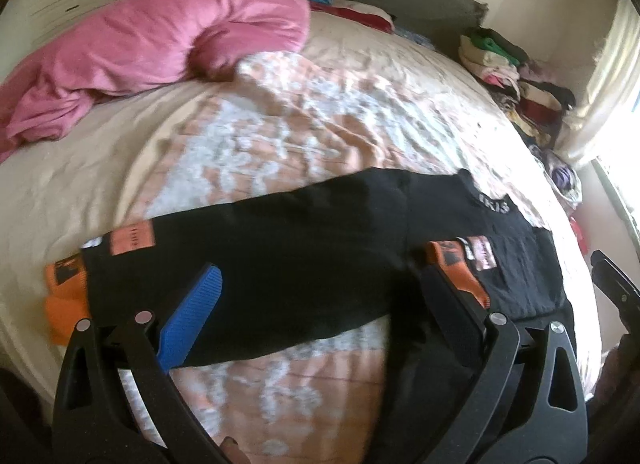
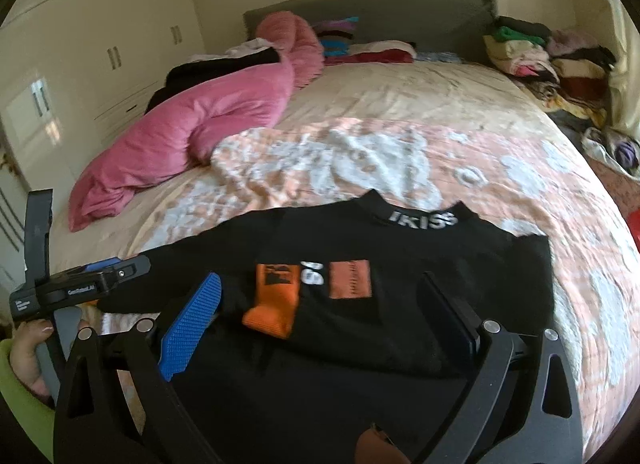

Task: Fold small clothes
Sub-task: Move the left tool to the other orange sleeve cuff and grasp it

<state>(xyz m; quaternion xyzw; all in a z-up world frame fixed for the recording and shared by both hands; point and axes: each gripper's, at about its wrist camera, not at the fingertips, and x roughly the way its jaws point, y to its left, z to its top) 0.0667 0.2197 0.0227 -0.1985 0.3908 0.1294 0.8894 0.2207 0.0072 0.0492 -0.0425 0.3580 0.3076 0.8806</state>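
A black long-sleeved shirt [image 1: 300,232] [image 2: 440,264] lies flat on the bed, its collar lettered in white [image 2: 420,220]. One sleeve is folded over the chest, and its orange cuff [image 2: 272,304] [image 1: 460,272] rests beside an orange patch. The other sleeve stretches left and ends in an orange cuff [image 1: 64,292]. My left gripper [image 1: 322,270] [image 2: 116,268] hovers open above that sleeve, jaws wide, with nothing gripped. My right gripper [image 2: 320,278] [image 1: 612,280] is open above the shirt's body, pads clear of the cloth. A hand in a green sleeve [image 2: 24,352] holds the left gripper.
The patterned peach bedspread [image 2: 360,152] is wrinkled beyond the shirt. A pink duvet [image 2: 192,124] is bunched at the far left. Piles of clothes [image 2: 540,60] sit by the grey headboard [image 2: 400,12] and along the right side. White wardrobes [image 2: 100,24] stand left, a bright curtain [image 1: 608,76] right.
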